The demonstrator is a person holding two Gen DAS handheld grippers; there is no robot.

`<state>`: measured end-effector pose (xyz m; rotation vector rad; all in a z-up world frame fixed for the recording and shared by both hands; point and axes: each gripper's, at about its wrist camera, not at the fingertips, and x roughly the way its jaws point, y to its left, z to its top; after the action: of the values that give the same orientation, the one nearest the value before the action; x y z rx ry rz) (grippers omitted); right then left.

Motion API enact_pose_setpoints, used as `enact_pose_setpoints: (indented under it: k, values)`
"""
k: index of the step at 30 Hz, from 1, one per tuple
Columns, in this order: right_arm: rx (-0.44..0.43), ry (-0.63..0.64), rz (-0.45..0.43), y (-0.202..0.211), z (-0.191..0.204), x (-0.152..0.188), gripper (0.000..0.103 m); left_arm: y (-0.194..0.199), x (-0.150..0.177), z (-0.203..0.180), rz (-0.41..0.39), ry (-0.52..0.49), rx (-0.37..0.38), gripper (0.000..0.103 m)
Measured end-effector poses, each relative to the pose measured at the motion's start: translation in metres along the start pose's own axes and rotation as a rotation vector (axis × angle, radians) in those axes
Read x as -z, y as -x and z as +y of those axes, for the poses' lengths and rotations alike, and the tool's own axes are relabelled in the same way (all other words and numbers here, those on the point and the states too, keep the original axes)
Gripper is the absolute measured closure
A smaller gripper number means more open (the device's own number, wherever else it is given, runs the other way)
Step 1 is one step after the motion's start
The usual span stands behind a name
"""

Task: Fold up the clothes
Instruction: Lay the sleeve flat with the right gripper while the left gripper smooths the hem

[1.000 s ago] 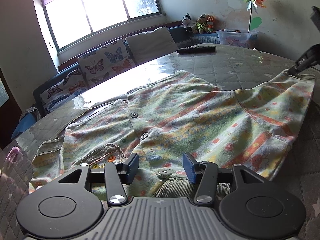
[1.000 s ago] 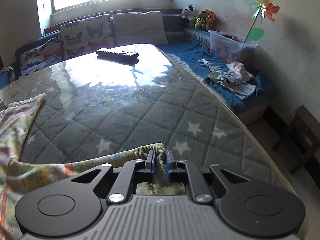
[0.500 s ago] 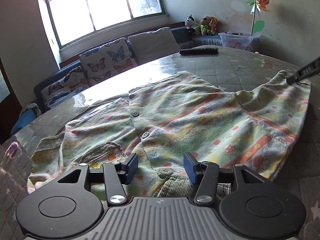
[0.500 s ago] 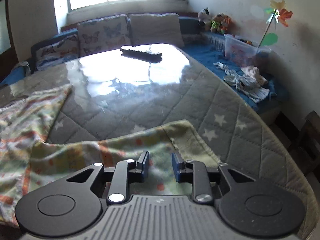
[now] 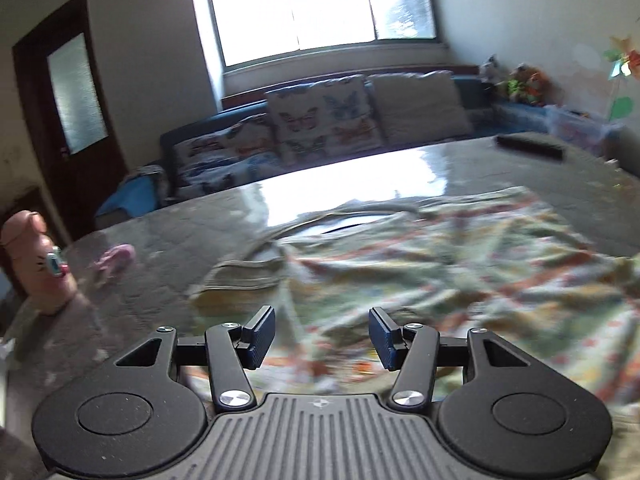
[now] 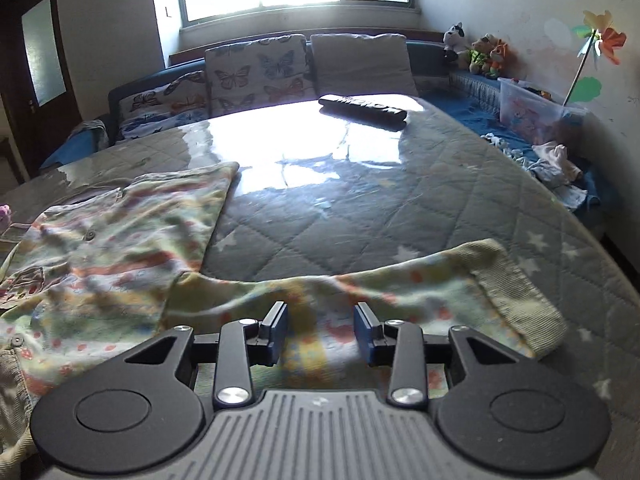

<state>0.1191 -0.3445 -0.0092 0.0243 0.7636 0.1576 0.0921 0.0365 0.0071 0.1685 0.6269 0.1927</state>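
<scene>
Two grippers, one garment. Right gripper [image 6: 320, 330]: jaws opening, nothing between the pads; the sleeve [image 6: 440, 292] lies flat on the table just under and ahead of them, no longer pinched. Left gripper [image 5: 322, 336]: jaws parted at a middling width, empty, hovering over the shirt's [image 5: 440, 272] near edge; this view is blurred.

Item: shirt, small, button-front. Pale green-yellow ground with orange, red and blue stripes and small printed figures. Buttons [image 6: 90, 234] run down the front to the right gripper's left. Ribbed cuff [image 6: 516, 300] closes the sleeve end, ahead and to the right of the right gripper. A patch of embroidery or a pocket sits at the far left of that view; which of the two cannot be told. Ribbed hem [image 5: 244, 276], lifted in a thick fold, lies just ahead and left of the left gripper.

Placement: spread face up on the quilted, plastic-covered table [image 6: 360, 208], body to the right gripper's left, sleeve stretched out across its front.

Handling, as judged: light, soft, limp knit; it will drape and wrinkle instead of holding a line, and will likely slide readily on the glossy cover. Ribbed cuff and hem look thicker and are the better places to pinch; a shoulder seam would also serve. Thin printed fabric may slip out of a shallow bite.

Nearby: remote [image 6: 362, 106] far ahead of the right gripper; pink figure [image 5: 38, 264] well left of the left gripper.
</scene>
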Motion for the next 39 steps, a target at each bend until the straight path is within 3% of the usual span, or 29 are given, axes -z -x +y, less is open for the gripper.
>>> enact_pose_setpoints:
  k: [5,6,7,10,13,19,26,33,39]
  values:
    - [0.013,0.010,-0.014,-0.002,0.009,0.002,0.062,-0.030,0.006,0.006,0.072,-0.027,-0.021,0.046]
    - [0.016,0.016,-0.015,-0.003,0.010,0.002,0.062,-0.034,0.008,0.007,0.081,-0.023,-0.034,0.051]
    - [0.019,0.022,-0.017,-0.003,0.010,0.003,0.062,-0.036,0.010,0.011,0.090,-0.011,-0.037,0.068]
    - [0.032,0.050,-0.025,-0.004,0.014,0.005,0.061,-0.034,0.016,0.027,0.099,0.045,-0.028,0.094]
    - [0.038,0.059,-0.031,-0.005,0.016,0.006,0.061,-0.016,0.020,0.048,0.065,0.108,-0.071,0.100]
    - [0.046,0.069,-0.050,-0.007,0.018,0.010,0.057,0.030,0.040,0.095,0.022,0.281,-0.191,0.101]
    - [0.049,0.077,-0.068,-0.008,0.020,0.013,0.050,0.054,0.093,0.128,0.142,0.432,-0.287,0.100]
    - [0.050,0.070,-0.074,-0.008,0.020,0.014,0.047,0.072,0.087,0.140,0.106,0.433,-0.358,0.098]
    - [0.053,0.070,-0.071,-0.009,0.021,0.014,0.045,0.042,0.075,0.139,0.093,0.298,-0.359,0.084]
